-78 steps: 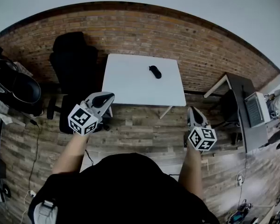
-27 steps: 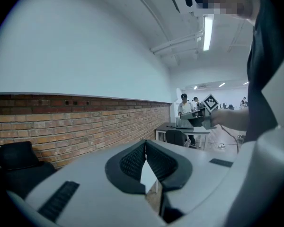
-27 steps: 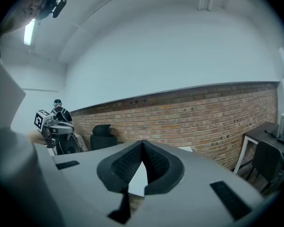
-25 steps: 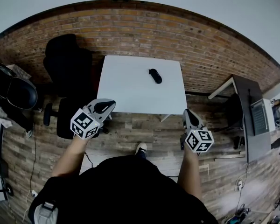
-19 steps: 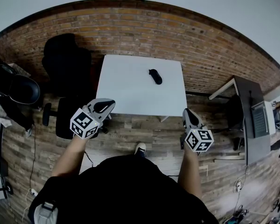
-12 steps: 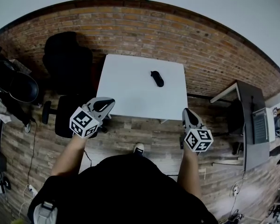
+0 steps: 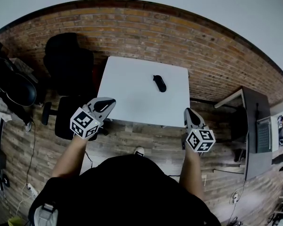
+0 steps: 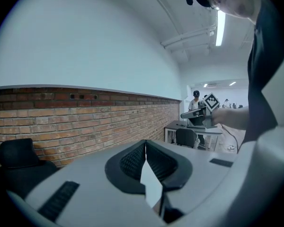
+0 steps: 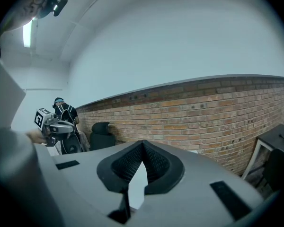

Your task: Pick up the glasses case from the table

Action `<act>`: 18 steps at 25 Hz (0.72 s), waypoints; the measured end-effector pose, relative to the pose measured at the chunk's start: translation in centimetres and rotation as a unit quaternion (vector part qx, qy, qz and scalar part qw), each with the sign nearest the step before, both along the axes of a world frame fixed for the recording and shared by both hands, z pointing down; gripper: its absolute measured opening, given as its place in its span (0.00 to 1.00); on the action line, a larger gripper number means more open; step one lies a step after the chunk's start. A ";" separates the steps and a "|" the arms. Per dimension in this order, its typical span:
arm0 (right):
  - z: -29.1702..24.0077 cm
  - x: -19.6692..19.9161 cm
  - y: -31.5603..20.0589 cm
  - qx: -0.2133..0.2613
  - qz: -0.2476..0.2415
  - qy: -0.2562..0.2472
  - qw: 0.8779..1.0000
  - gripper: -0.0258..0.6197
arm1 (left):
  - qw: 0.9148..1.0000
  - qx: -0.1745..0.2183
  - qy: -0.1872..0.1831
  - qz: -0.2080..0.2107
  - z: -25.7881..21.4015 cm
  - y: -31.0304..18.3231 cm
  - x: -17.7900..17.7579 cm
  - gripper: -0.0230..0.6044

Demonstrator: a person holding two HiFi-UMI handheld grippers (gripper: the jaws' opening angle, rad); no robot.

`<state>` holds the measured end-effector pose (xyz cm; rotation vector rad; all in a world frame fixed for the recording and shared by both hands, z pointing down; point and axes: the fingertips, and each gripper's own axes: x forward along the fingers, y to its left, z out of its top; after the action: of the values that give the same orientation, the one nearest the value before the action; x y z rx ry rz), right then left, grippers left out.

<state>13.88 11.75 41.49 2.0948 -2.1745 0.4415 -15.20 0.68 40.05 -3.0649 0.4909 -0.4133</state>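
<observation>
The black glasses case (image 7: 159,83) lies on the white table (image 7: 127,98), toward its far right, alone on the top. My left gripper (image 7: 107,103) hovers over the table's near left corner, well short of the case. My right gripper (image 7: 188,112) hangs off the near right corner, over the floor. In the left gripper view the jaws (image 8: 145,143) meet at their tips with nothing between them. The right gripper view shows the same: the tips (image 9: 143,143) touch and hold nothing. The case itself shows in neither gripper view.
A black office chair (image 7: 68,62) stands left of the table against the brick wall (image 7: 146,32). A dark desk (image 7: 254,121) stands at the right, and dark gear (image 7: 12,84) sits at the far left. The person's shoe (image 7: 139,150) is on the wooden floor.
The table and case have drifted lower and nearer in the head view as the person steps toward them. Both grippers have advanced with the body, still shut.
</observation>
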 end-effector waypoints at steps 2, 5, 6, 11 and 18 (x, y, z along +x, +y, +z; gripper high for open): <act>-0.1 0.6 -0.4 0.001 -0.002 0.000 1.000 0.06 | 1.000 0.000 -0.001 -0.002 0.0 -0.3 0.5 0.06; -0.2 1.4 -1.1 0.002 -0.004 0.001 1.000 0.06 | 1.000 0.001 -0.002 -0.003 -0.1 -0.6 1.4 0.06; -0.2 1.6 -1.3 0.003 -0.005 0.000 1.000 0.06 | 1.000 0.002 -0.003 -0.003 -0.1 -0.7 1.6 0.06; 0.1 2.5 -2.0 0.002 -0.011 -0.003 1.000 0.06 | 1.000 0.001 -0.006 -0.009 0.0 -1.1 2.3 0.06; 0.6 3.1 -2.8 -0.009 -0.018 -0.010 1.000 0.06 | 1.000 -0.006 -0.005 -0.015 0.1 -1.6 3.0 0.06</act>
<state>16.99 8.91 42.05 2.0470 -2.2075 0.4789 -12.16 -0.96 40.17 -3.0681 0.5356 -0.4341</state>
